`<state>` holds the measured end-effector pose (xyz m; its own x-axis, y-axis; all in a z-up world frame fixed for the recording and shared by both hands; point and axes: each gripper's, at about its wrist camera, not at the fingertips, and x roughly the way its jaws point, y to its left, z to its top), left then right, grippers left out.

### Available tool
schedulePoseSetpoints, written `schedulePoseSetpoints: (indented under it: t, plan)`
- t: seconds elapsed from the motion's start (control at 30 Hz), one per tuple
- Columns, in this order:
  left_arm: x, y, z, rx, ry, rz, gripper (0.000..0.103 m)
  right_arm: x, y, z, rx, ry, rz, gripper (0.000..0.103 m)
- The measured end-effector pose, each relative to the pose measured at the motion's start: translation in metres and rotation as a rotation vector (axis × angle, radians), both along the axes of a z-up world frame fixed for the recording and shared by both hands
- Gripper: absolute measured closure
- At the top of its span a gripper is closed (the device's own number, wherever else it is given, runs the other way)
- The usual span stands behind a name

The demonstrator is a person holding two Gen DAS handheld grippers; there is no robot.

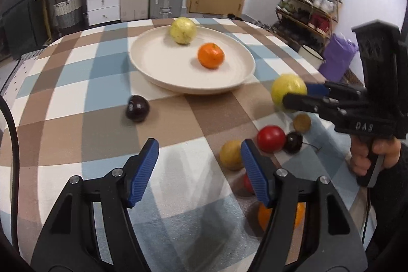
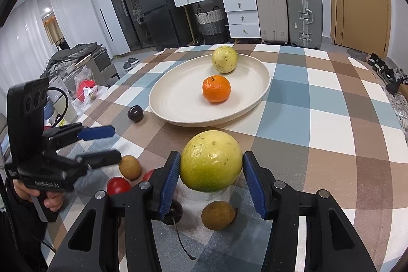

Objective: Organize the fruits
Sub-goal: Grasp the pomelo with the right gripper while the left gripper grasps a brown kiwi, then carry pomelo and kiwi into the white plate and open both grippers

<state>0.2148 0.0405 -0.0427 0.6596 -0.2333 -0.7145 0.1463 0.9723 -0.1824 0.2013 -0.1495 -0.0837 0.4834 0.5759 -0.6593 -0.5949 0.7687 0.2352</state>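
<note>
A cream plate (image 1: 142, 68) (image 2: 163, 106) at the far side of the checked table holds a pale yellow fruit (image 1: 183, 30) (image 2: 225, 59) and an orange (image 1: 211, 55) (image 2: 216, 89). My right gripper (image 2: 213, 180) (image 1: 295, 96) is shut on a large yellow-green fruit (image 2: 211, 161) (image 1: 288, 91), held above the cloth short of the plate's near rim. My left gripper (image 1: 199, 170) (image 2: 112, 144) stands open over bare cloth with nothing between its pads. A dark plum (image 1: 137, 108) (image 2: 136, 114) lies left of the plate.
Loose fruit lies between the grippers: a red one (image 1: 270, 139), a dark cherry (image 1: 293, 142), brown ones (image 2: 218, 214) (image 2: 130, 167) and an orange (image 1: 280, 216). A hand (image 1: 372, 157) grips the right tool. Suitcases (image 2: 303, 14), drawers and a shoe rack (image 1: 308, 4) stand beyond the table.
</note>
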Motion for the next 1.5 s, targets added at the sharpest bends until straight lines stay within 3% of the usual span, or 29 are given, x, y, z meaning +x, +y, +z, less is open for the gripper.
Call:
schedulePoseSetpoints:
  t: [0.27, 0.37, 0.43, 0.5, 0.73, 0.97, 1.5]
  plan:
    - [0.001, -0.011, -0.006, -0.079, 0.038, -0.073, 0.045, 0.001, -0.001, 0.001, 0.005, -0.002, -0.007, 0.052]
    - [0.005, -0.014, -0.006, -0.122, 0.059, -0.104, 0.060, 0.001, -0.002, 0.001, 0.005, -0.004, -0.008, 0.052]
    - [0.006, -0.018, -0.006, -0.135, 0.063, -0.126, 0.076, 0.001, -0.002, 0.001, 0.006, -0.005, -0.010, 0.052]
    - [0.006, -0.022, -0.006, -0.115, 0.067, -0.128, 0.079, 0.001, -0.003, 0.002, 0.008, -0.005, -0.011, 0.052]
    - [0.005, -0.020, -0.004, -0.112, 0.056, -0.124, 0.080, 0.001, -0.004, 0.003, 0.008, -0.006, -0.009, 0.052]
    - [-0.003, -0.008, 0.009, -0.126, -0.009, -0.077, 0.080, 0.000, -0.003, 0.003, 0.010, -0.009, -0.010, 0.052]
    - [-0.009, 0.004, 0.041, -0.027, -0.177, 0.061, 0.080, -0.003, -0.002, 0.016, 0.031, -0.053, -0.011, 0.052]
